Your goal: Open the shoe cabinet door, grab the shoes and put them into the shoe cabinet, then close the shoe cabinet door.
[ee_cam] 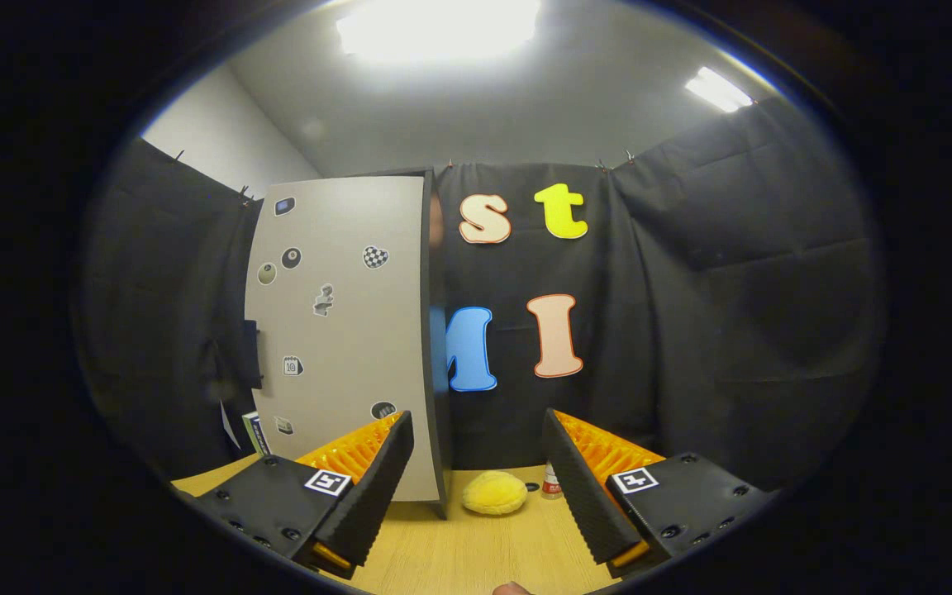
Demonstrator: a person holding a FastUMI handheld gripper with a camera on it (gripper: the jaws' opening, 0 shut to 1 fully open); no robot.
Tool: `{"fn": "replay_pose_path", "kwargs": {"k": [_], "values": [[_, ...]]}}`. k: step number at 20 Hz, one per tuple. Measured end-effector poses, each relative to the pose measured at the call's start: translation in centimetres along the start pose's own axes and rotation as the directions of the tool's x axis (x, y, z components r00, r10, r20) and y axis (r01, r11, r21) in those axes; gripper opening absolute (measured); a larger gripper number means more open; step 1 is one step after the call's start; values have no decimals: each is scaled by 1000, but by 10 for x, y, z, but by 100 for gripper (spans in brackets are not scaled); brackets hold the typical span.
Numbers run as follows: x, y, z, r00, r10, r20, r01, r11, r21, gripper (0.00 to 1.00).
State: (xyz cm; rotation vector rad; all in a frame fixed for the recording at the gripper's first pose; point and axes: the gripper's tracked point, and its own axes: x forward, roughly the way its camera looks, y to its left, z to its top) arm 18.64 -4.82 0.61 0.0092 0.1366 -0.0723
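Observation:
The shoe cabinet (344, 330) stands on the wooden table (476, 554), ahead and to the left of my fingers. Its pale side panel carries several small stickers, and a dark edge runs down its right side. I cannot tell from here whether its door is open. A yellow fluffy shoe (494, 492) lies on the table just beyond the fingers, close to the cabinet's right corner. My gripper (476, 442) is open, held above the table, with nothing between its fingers.
A small bottle with a red label (551, 482) stands right of the yellow shoe, next to the right finger. Black cloth walls close the booth behind and to the sides. A fingertip (512, 588) shows at the near table edge.

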Motion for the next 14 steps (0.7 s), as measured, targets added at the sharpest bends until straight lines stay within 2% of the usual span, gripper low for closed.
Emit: {"fn": "replay_pose_path", "kwargs": {"k": [6,10,14], "values": [[-4,2,3,1000,20,4,-20,1000,14,98],[-8,-6,7,1000,-9,19,10,1000,-13,98],[-10,-6,8,1000,-3,16,3,1000,-11,98]]}}
